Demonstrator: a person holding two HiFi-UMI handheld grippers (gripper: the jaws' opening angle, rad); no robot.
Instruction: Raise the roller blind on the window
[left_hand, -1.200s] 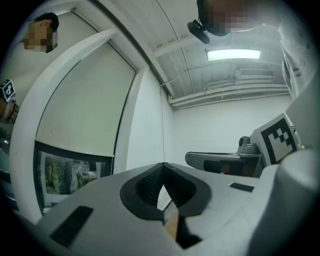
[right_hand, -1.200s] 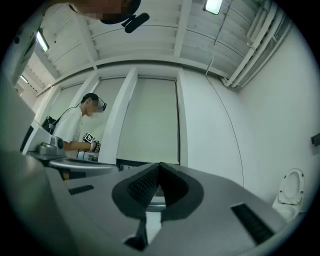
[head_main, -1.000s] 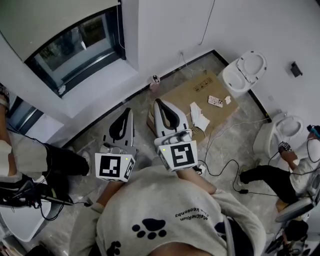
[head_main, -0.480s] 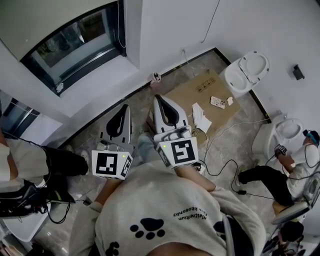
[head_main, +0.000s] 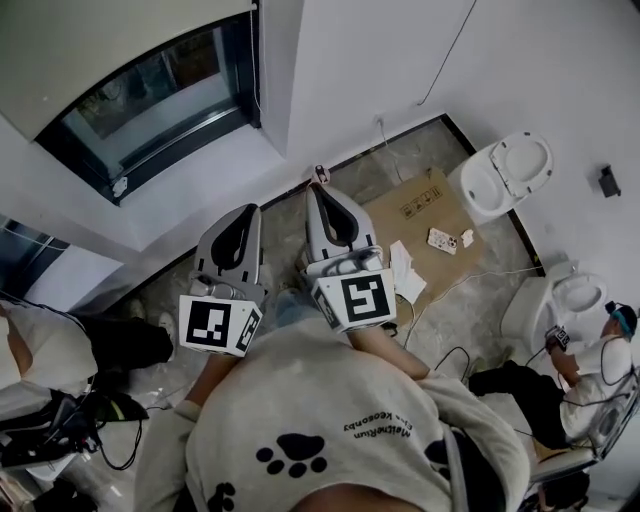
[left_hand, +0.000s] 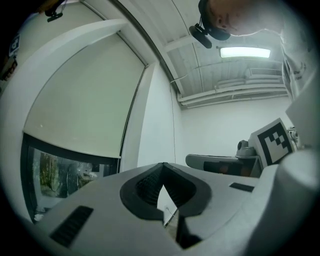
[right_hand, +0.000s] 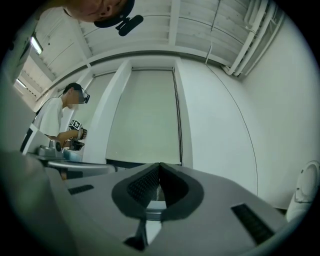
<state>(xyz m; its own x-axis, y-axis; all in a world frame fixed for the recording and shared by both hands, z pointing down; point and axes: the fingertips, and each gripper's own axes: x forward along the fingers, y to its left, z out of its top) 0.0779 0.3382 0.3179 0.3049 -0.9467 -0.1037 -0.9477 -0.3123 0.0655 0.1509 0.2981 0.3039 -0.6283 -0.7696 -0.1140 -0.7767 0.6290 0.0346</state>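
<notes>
Left claw (left_hand: 162, 166): jaws closed tip to tip, nothing between them. Right claw (right_hand: 159, 165): also closed, empty. Neither touches the cream fabric roller blind (right_hand: 145, 120), which covers most of the dark-framed window (head_main: 150, 100), with a bare strip of glass below. Count: two claws, one blind.

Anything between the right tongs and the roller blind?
Nothing: in the right gripper view, the shut right tongs face the roller blind across open space.

The pale roller blind (head_main: 100, 40) runs off the head view's top edge; items on the brown cardboard sheet (head_main: 385, 225) are too small to identify.
</notes>
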